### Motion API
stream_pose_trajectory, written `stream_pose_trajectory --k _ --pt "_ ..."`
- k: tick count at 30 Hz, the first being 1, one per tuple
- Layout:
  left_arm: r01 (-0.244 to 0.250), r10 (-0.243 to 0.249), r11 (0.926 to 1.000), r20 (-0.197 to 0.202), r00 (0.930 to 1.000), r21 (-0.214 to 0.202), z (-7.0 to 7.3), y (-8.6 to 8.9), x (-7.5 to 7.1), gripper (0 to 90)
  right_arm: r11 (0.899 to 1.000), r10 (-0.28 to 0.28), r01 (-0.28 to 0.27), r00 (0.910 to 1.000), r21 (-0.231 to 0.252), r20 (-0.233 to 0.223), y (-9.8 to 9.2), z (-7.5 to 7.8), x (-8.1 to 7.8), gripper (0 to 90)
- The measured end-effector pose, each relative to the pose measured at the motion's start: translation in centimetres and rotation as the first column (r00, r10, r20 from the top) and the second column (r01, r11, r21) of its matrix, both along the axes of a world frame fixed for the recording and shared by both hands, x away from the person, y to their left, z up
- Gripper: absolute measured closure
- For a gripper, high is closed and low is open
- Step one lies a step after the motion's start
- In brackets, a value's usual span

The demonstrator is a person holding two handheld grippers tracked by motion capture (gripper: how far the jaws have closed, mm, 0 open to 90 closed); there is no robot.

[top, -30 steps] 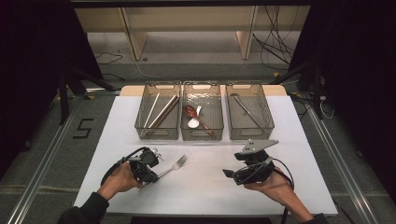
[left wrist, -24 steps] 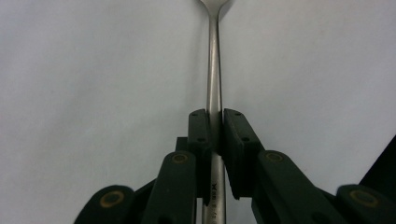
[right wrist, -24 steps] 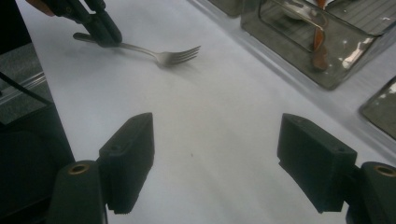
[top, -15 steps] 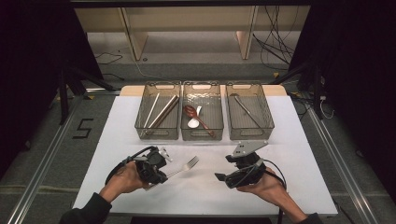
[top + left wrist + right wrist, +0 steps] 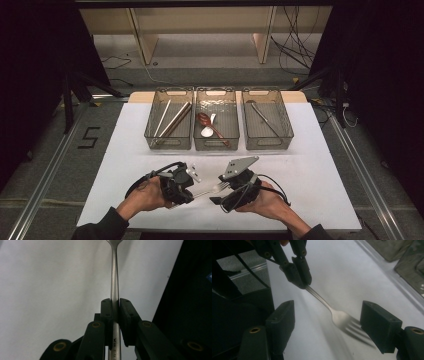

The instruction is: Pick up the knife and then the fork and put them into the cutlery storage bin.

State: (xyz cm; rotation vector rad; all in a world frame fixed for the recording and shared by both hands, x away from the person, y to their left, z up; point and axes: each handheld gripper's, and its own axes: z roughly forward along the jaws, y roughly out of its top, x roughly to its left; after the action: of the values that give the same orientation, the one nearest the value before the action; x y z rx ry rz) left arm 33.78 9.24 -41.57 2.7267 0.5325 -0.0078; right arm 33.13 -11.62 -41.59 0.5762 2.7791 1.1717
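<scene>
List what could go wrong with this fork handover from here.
1. The left tool pinches the fork only by its thin handle, so a bump could swivel it.
2. The right tool stands open around the tines without touching; closing off-centre might knock the fork askew.
3. Letting go early would likely drop it on the table.

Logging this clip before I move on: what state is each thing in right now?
Silver metal fork: lifted off the white table, held by its handle.
Left claw: shut on the fork handle.
Right claw: open, jaws either side of the fork head.
Three clear plastic bins: upright, each holding utensils.
</scene>
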Motion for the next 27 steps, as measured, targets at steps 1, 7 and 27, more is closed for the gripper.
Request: stream_pose_trajectory --k 1,7,27 --pt "0.003 -0.003 1.0000 0.008 1.0000 -0.004 0.1 -0.2 -0.2 81.5 1.000 0.005 -0.005 1.0000 -0.006 0.000 0.2 -0.2 0.1 29.5" --pt "0.067 -0.068 0.9977 0.016 0.9976 0.008 0.5 -1.4 -1.1 81.5 0.998 0.046 -0.047 0.9986 -0.041 -0.026 0.9 -0.9 0.3 32.2" --pt "0.130 -0.130 0.9914 0.025 0.9912 0.017 0.9 -2.2 -1.8 81.4 0.968 0.191 -0.191 0.9815 -0.160 -0.014 1.4 -2.1 -0.4 63.9"
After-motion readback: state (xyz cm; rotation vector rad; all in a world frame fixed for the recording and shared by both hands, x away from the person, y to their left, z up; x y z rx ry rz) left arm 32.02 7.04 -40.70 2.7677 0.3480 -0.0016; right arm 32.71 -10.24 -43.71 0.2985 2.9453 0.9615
